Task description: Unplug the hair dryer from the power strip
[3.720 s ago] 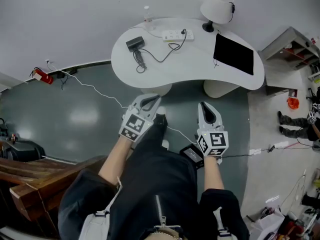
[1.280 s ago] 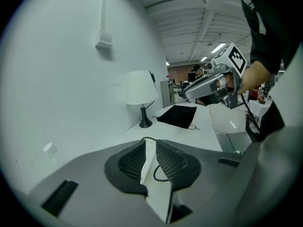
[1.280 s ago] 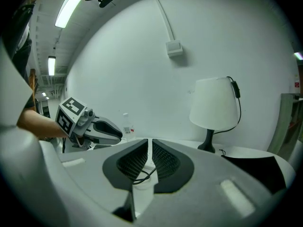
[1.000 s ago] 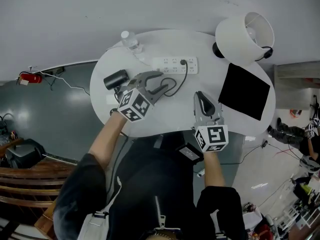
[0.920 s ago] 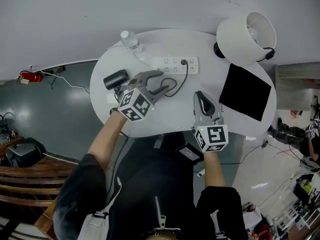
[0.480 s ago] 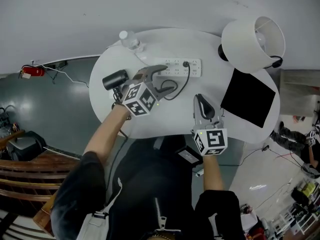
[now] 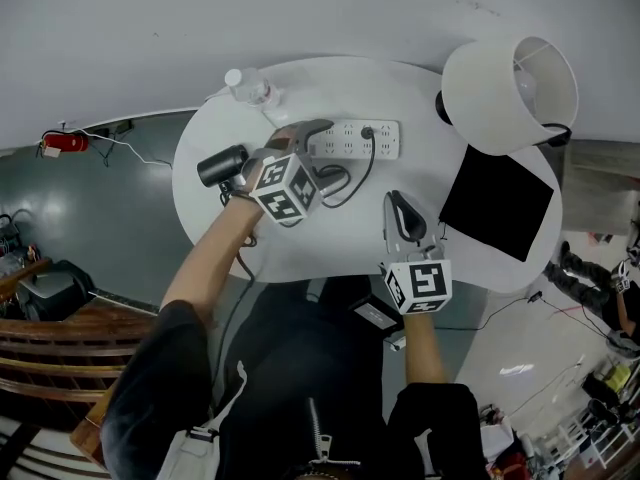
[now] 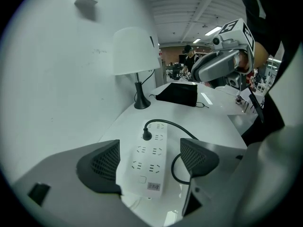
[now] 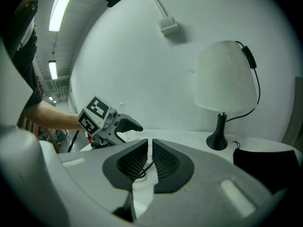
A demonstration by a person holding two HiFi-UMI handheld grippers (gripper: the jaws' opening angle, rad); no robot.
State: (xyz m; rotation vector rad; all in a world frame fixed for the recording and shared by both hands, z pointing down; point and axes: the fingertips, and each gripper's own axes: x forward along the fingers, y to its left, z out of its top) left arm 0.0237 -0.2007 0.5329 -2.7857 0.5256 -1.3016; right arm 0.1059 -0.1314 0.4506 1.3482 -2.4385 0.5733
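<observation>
**Relation of the claws to the plug.** On the white table (image 7: 300,243) the power strip (image 7: 362,139) lies in the upper middle of the head view, with its long axis running left to right across the frame. The hair dryer (image 7: 221,165) lies at the left of that view, left of the strip and apart from it. Its black cable (image 8: 176,126) loops over the table to the plug (image 8: 147,136), which is seated in a socket toward the strip's right end.

The left gripper (image 7: 318,151) is released. Its jaws have just been opening and now stand wide, and the strip's near short end lies between them with neither pad touching it. In the left gripper view the strip runs lengthwise away from the claw, so the plug sits ahead of the jaws at upper centre, farther along the same axis.

The right gripper (image 7: 395,200) is clenched on nothing. It sits below the strip at the centre of the head view and points up the frame, with the plug above and slightly left of its tip and bare table between.

The left claw is the nearer to the strip. It looks placed to pinch the strip across its width and hold it down. The plug would then have to come straight off the strip's top face, and that pull probably falls to the right claw, which must first open. The lamp (image 7: 505,78) at upper right stands clear.
</observation>
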